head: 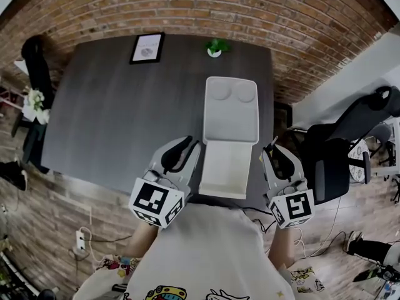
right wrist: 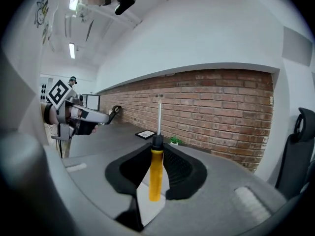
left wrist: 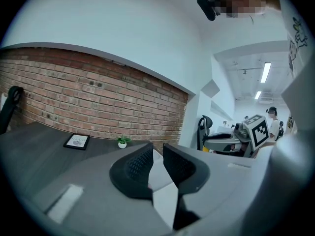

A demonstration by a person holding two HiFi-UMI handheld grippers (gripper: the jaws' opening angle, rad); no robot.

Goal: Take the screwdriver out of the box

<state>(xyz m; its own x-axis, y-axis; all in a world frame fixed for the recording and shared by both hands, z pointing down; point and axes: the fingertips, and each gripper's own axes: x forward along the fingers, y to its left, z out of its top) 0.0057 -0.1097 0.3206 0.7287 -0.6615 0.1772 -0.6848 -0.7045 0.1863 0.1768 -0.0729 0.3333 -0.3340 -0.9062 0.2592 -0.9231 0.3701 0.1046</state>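
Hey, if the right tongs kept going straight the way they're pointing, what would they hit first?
The right tongs would likely meet the small potted plant at the table's far edge, then the brick wall; depth is unclear.

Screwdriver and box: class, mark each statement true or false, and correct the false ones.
1. The right gripper holds the screwdriver. True.
2. The screwdriver's handle is red. False: it is yellow.
3. The left gripper is empty. True.
4. The box lies on the table. True.
5. The box is shut. False: it lies open.
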